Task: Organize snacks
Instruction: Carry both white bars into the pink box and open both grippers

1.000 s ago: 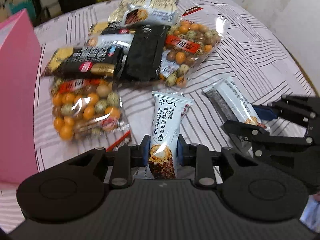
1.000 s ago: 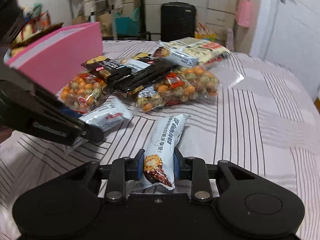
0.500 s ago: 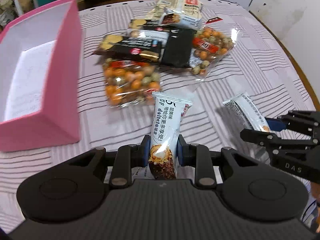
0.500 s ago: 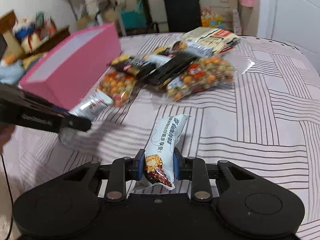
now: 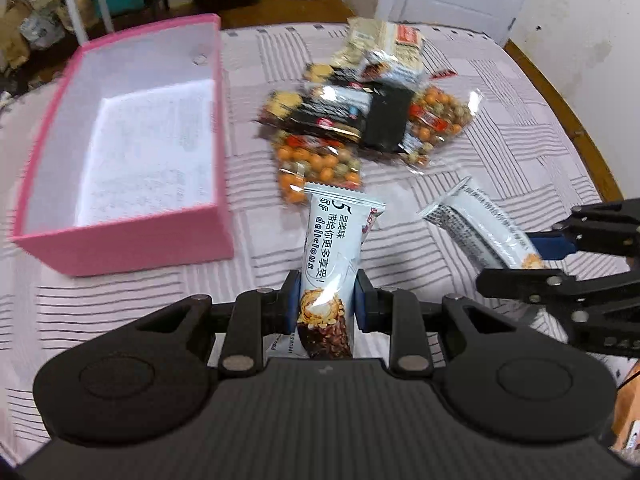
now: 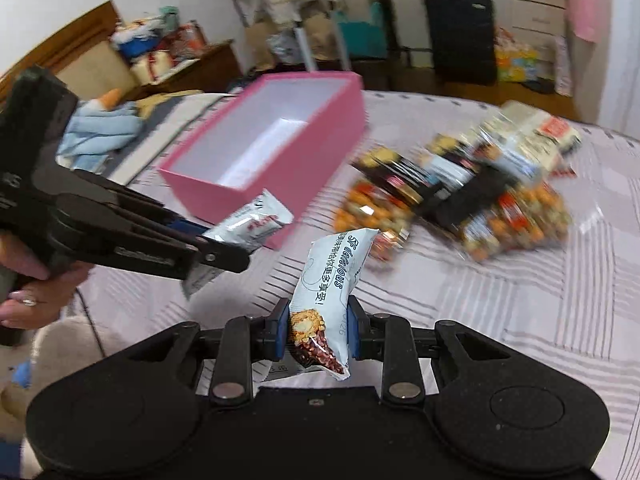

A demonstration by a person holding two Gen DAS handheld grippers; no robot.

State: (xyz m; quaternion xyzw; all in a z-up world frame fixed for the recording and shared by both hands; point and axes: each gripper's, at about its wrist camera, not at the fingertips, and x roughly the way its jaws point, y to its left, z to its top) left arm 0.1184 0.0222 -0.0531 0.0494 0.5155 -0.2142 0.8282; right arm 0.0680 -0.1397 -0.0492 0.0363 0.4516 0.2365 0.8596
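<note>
My left gripper [image 5: 326, 300] is shut on a white snack bar [image 5: 334, 256] and holds it above the striped cloth, just right of the open pink box [image 5: 132, 240]. My right gripper [image 6: 318, 332] is shut on a second white snack bar [image 6: 332, 280], also lifted. Each gripper shows in the other's view: the right one [image 5: 532, 258] with its bar [image 5: 476, 228], the left one [image 6: 218, 250] with its bar [image 6: 248, 224]. The pink box [image 6: 320, 136] has a bare white inside.
A pile of snack packs [image 5: 372, 120] lies on the cloth to the right of the box: bags of orange and green coated nuts, dark wrappers, pale packs. The pile also shows in the right wrist view [image 6: 472, 200]. The bed's wooden edge [image 5: 568, 112] curves at right.
Both grippers have lifted with their bars and pulled back from the pile toward the left. The pink box has come fully into both views.
</note>
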